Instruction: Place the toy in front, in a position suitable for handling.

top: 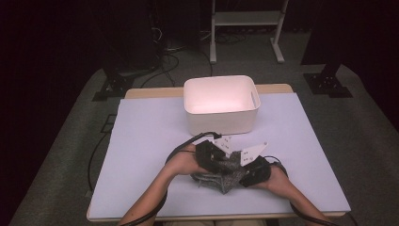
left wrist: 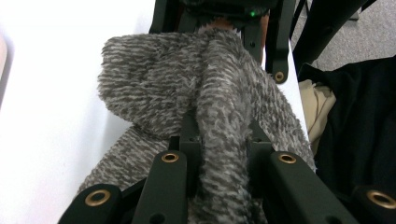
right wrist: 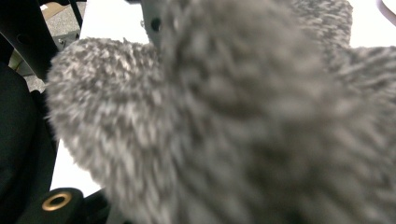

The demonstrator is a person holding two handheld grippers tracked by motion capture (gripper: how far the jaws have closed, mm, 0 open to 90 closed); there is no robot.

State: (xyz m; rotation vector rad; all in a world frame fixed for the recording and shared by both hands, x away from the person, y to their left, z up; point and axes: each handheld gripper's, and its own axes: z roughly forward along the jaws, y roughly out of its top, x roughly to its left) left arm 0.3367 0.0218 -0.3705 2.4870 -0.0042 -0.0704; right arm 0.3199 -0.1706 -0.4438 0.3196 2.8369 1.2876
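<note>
The fuzzy grey-and-white garment (top: 221,175) lies bunched on the counter (top: 141,141) between the 2 grippers, its length running from one to the other. The left gripper (left wrist: 219,140) has its jaws shut on a fold rising between them. The right gripper (top: 249,173) sits against the opposite end; cloth smothers its jaws, so I cannot tell its grip. The white bin (top: 221,101) stands beyond both.

We see a fuzzy cloth (left wrist: 187,84) flecked dark grey and pale grey, black jaws with brass-coloured rivets on the left gripper (left wrist: 219,140), a plain white bin (top: 221,101), and a pale lilac-white table cover (top: 141,141) over a light wooden edge.
</note>
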